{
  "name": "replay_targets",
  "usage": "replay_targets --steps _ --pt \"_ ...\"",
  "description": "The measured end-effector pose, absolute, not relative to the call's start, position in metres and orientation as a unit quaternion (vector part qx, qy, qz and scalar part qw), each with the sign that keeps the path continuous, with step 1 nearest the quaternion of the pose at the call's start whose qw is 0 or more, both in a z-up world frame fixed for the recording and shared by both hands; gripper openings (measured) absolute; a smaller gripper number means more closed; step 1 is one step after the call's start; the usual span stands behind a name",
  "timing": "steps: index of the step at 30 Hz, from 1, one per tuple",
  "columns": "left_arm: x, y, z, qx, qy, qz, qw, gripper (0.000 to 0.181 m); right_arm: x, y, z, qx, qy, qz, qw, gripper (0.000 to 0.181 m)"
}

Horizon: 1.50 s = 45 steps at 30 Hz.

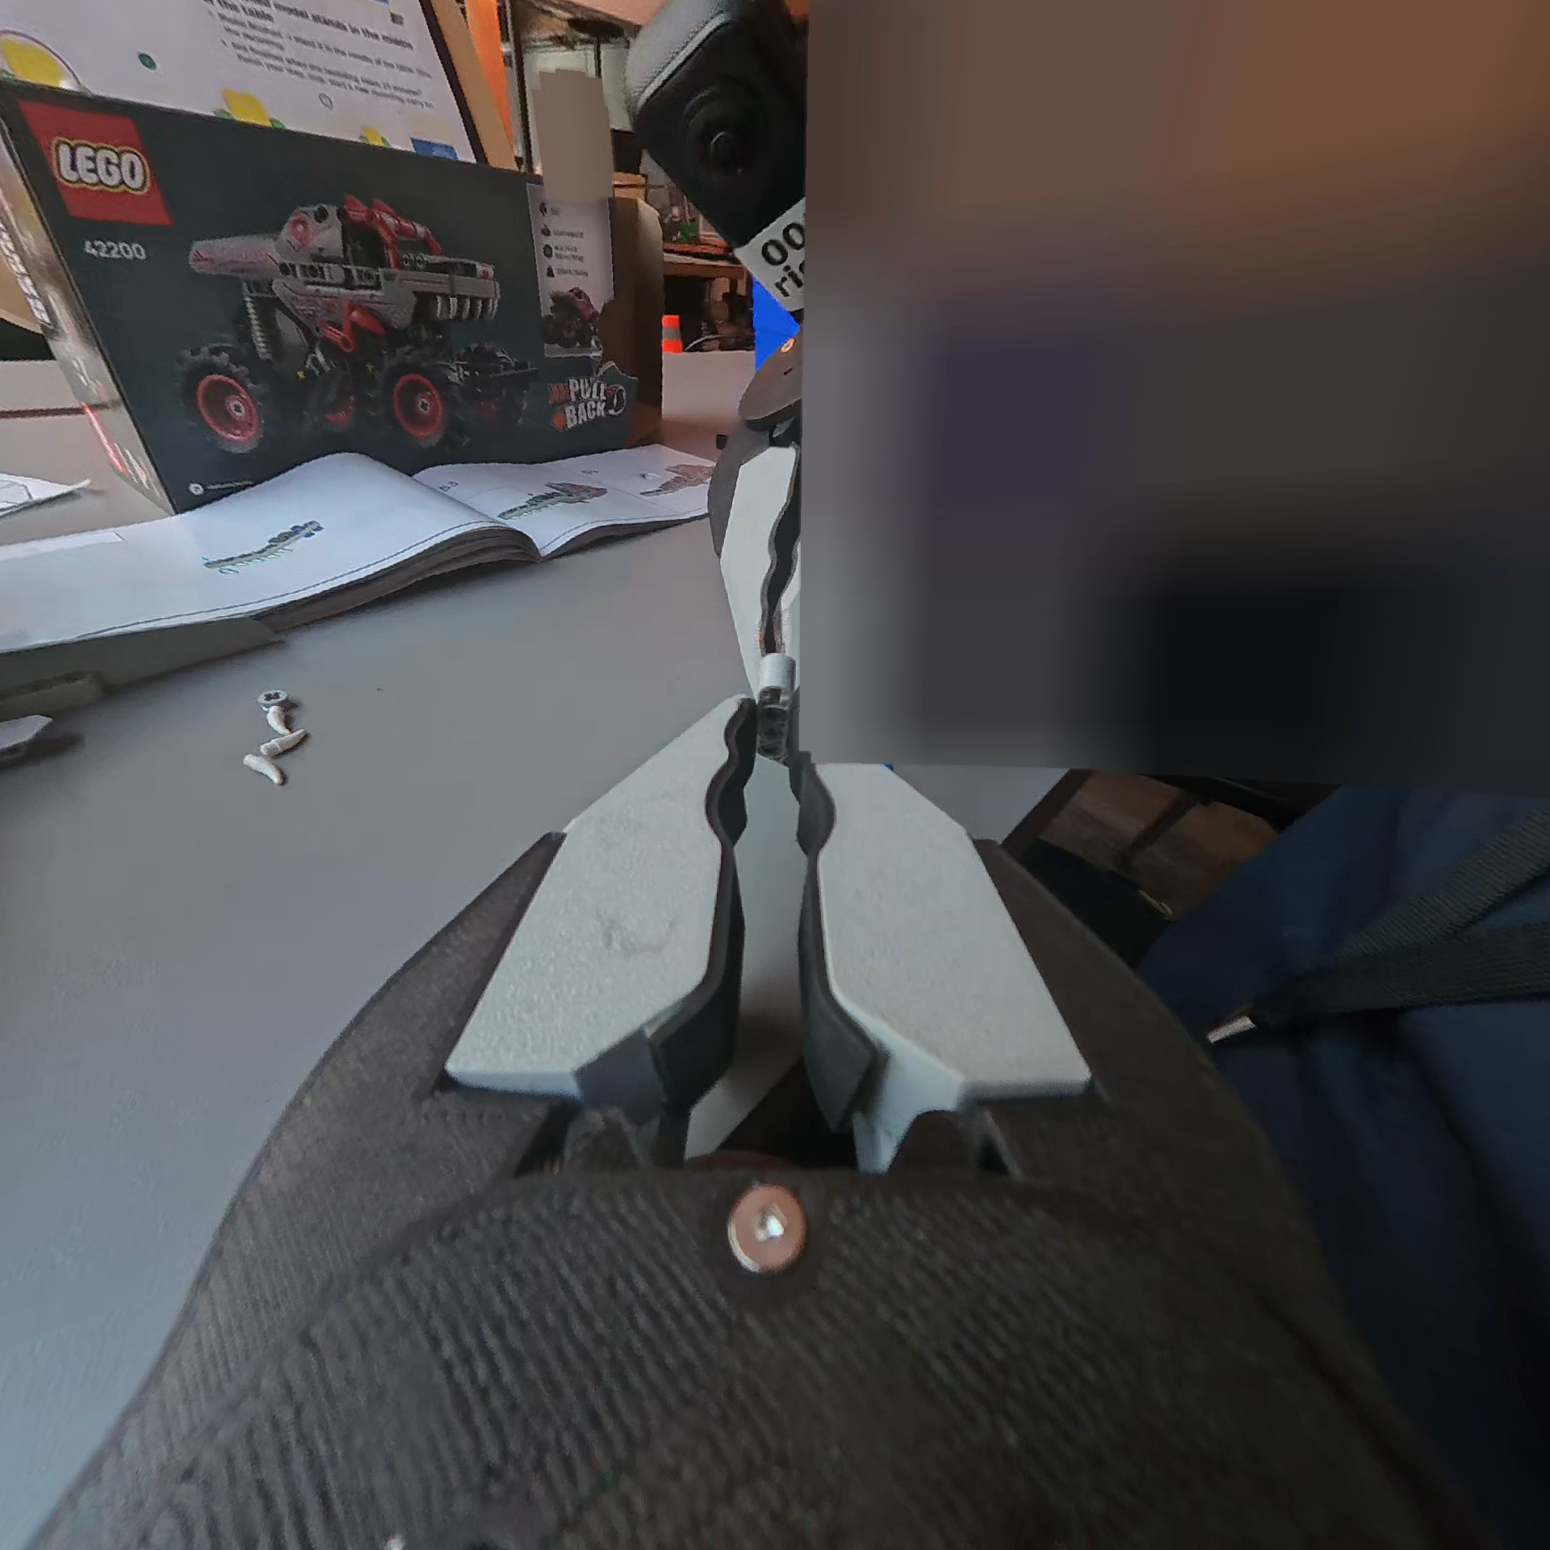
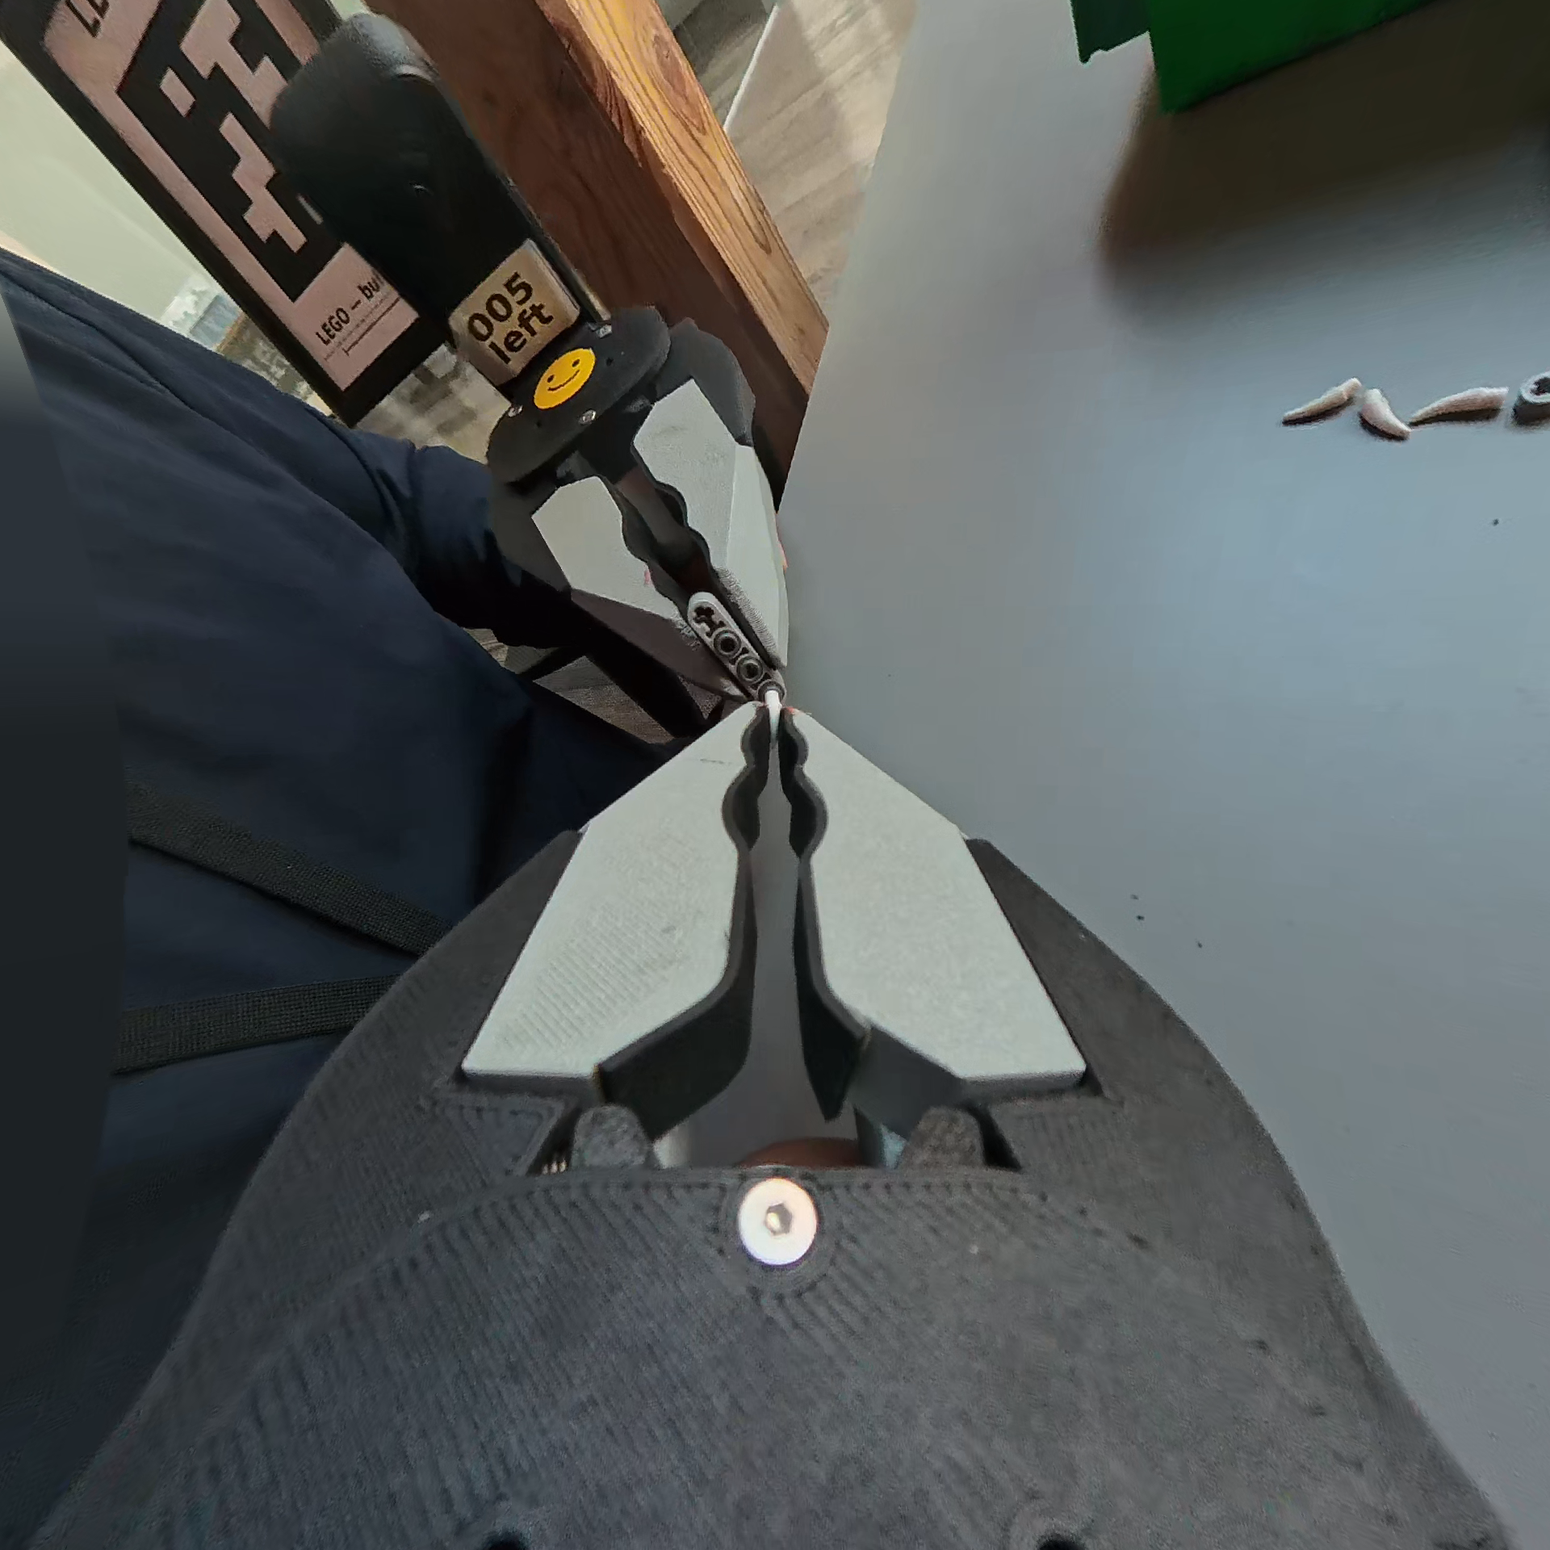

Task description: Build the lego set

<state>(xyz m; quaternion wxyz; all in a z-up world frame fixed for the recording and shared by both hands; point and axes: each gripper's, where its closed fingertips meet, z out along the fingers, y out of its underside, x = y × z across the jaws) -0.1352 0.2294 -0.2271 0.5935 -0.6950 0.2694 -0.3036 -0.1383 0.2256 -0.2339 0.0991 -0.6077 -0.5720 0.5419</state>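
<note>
Two grippers meet tip to tip above the near edge of the grey table (image 1: pixel 419 839). The left gripper (image 1: pixel 767 738) is clenched on a small black beam (image 2: pixel 731 639) with round holes, which it holds at its tips. The right gripper (image 2: pixel 773 723) is clenched on a small light grey connector (image 1: pixel 777 671), and this piece touches the end of the black beam. Both pieces are in the air, not on the table.

Farther on the table, toward its middle, lie a few small pale tooth-shaped pieces (image 1: pixel 277 742) next to a small dark round piece (image 2: pixel 1536 406). At the far side an open instruction booklet (image 1: pixel 352 528) lies flat, and the set's box (image 1: pixel 335 310) stands just behind it. A person in dark blue clothing (image 2: pixel 277 671) is at the near edge.
</note>
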Motion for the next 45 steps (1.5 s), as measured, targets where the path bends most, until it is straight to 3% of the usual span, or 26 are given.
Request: replay_targets --steps 22,45 --pt "-0.132 0.223 -0.230 -0.706 0.293 -0.390 0.514 0.006 -0.135 0.218 -0.242 -0.542 -0.725 0.417 0.083 0.000" --pt "-0.131 0.229 -0.234 -0.744 0.246 -0.447 0.431 0.006 -0.141 0.227 -0.260 -0.567 -0.686 0.450 0.071 0.000"
